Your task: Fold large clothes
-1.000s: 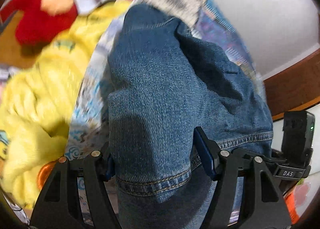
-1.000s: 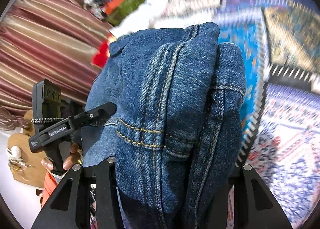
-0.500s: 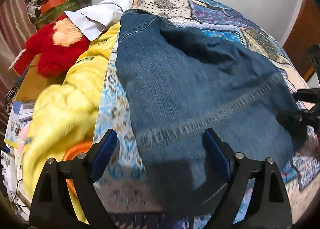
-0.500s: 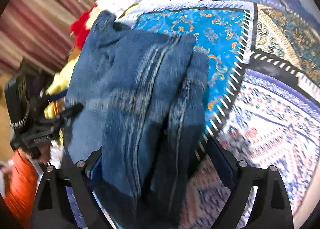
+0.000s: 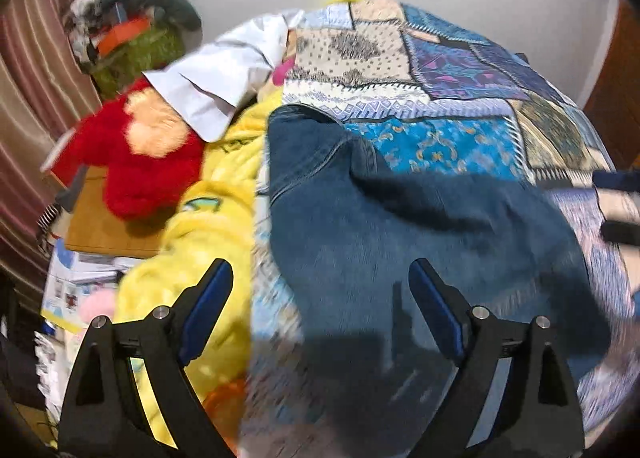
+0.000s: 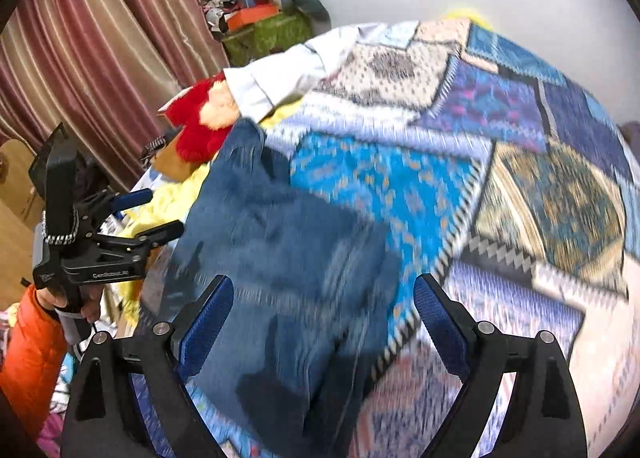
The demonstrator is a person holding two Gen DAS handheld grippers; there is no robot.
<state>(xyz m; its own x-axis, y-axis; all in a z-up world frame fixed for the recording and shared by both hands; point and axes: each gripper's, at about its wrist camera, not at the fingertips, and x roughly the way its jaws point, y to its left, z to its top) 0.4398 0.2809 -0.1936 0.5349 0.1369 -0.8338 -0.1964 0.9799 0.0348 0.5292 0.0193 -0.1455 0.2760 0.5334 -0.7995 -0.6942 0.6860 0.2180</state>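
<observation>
A pair of blue denim jeans (image 5: 400, 225) lies folded on the patchwork bedspread (image 5: 460, 69), near its left side. It also shows in the right wrist view (image 6: 280, 258). My left gripper (image 5: 320, 298) is open and empty, raised above the near end of the jeans. My right gripper (image 6: 324, 310) is open and empty, above the jeans' right part. The left gripper also shows at the left of the right wrist view (image 6: 160, 213), open, held by a hand in an orange sleeve.
A yellow fluffy blanket (image 5: 200, 238) lies left of the jeans. A red plush toy (image 5: 136, 161) and a white shirt (image 5: 224, 77) lie beyond it. A pile of clutter (image 6: 260, 17) stands by the striped curtain (image 6: 80, 69). The bedspread (image 6: 500, 177) stretches to the right.
Both grippers let go of the jeans, opened and pulled back and up. The jeans dropped onto the bed and lie flat.
</observation>
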